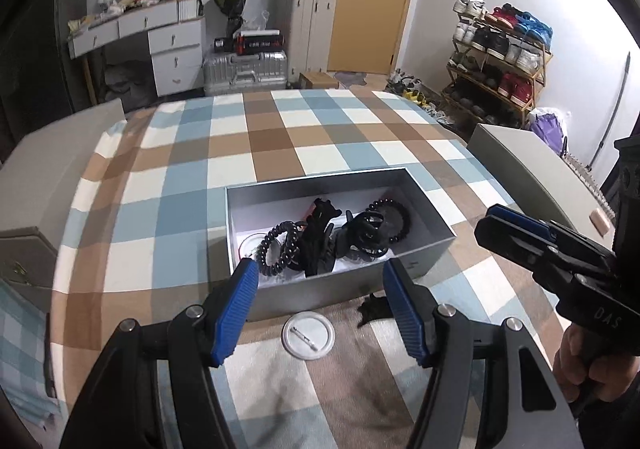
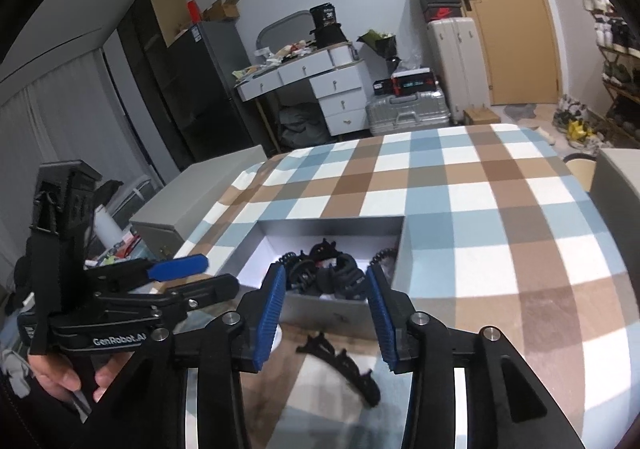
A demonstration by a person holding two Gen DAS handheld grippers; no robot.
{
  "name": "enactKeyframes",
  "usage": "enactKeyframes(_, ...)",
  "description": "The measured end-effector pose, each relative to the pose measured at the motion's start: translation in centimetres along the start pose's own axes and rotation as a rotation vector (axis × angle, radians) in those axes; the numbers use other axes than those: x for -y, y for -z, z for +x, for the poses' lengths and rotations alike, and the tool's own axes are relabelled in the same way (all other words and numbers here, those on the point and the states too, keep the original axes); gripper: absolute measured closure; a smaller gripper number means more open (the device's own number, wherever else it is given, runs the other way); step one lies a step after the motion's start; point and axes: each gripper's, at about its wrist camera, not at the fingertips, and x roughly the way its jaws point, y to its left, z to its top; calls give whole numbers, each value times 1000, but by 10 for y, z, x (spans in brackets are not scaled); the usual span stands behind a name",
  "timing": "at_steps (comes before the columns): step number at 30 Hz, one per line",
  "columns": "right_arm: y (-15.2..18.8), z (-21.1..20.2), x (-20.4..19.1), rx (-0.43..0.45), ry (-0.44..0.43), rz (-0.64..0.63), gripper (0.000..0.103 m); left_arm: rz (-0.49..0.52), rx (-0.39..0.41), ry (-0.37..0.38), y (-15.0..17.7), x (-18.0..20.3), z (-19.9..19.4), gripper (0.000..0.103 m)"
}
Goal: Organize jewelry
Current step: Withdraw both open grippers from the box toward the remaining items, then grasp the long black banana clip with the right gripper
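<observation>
Checked cloth [image 1: 280,137], cluttered bedroom | grey box [image 1: 420,249] mid-frame, beads and clips inside | hair claw [image 2: 344,365], badge [image 1: 307,335] lower centre, outside | left gripper [image 1: 320,285], right gripper [image 2: 326,309] part-open, empty | straddle claw's spine, close gently.

Open right tool [image 2: 326,313] hovers over black hair claw [image 2: 344,367] before box [image 2: 320,311].

Open grey box [image 1: 344,293] mid-table holds black bracelets and clips; white badge [image 1: 307,335], black claw clip [image 2: 344,369] outside near edge.
</observation>
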Motion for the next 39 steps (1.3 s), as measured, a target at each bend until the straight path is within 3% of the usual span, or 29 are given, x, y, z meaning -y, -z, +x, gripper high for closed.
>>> enactKeyframes(5,14,-9,-4,-11,18,-21,56,6,41,-32,7,4,-10,22)
enactKeyframes(9,28,-12,-4,-27,29,-22,44,17,50,-39,17,7,-12,20)
enactKeyframes(12,42,-11,-2,-55,40,-16,43,-9,15,-29,29,4,-5,19)
enactKeyframes(16,62,-3,3,-109,53,4,33,-77,-54,65,46,-1,3,19)
enactKeyframes(23,74,18,10,-196,75,-6,32,-102,-61,67,61,-8,2,19)
enactKeyframes(28,70,33,9,-229,101,-28,32,-66,-71,51,71,-7,4,19)
enactKeyframes(34,68,45,6,-253,115,-58,41,-71,-101,58,78,-13,9,19)
enactKeyframes(38,68,50,3,-264,147,-80,60,-92,-104,77,77,-16,10,19)
enactKeyframes(39,68,51,2,-267,148,-85,71,-91,-102,79,77,-15,10,19)
